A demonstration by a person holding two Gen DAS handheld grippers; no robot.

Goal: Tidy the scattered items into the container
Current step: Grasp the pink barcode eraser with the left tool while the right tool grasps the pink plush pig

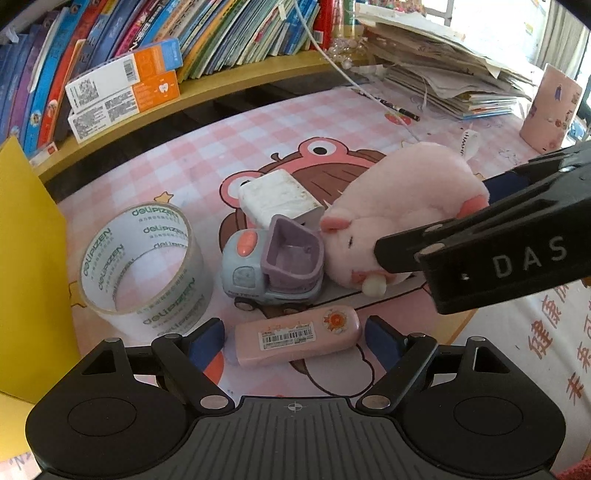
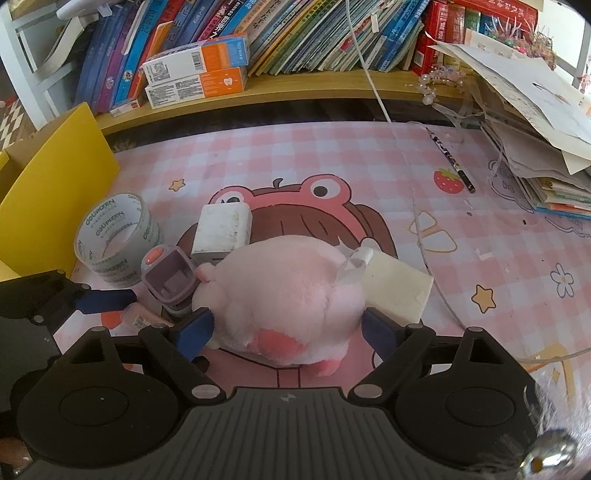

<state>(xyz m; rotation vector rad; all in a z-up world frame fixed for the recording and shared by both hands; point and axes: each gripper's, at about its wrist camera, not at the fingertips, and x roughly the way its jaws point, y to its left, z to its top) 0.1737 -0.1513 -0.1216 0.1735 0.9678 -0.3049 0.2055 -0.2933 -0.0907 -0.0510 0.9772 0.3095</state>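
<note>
This is a home, most likely a child's study corner. The table is covered with a pink checked mat that has a cartoon girl in a frog hat printed on it. At the far side, a wooden shelf holds a long row of colourful children's books. At the far right lies an untidy stack of papers and booklets. A pink plush pig and a small toy truck lie on the mat.

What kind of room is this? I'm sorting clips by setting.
Probably a child's study desk at home: a shelf packed with children's books, a pink cartoon desk mat, and a loose stack of papers beside a plush pig and toy truck.
</note>
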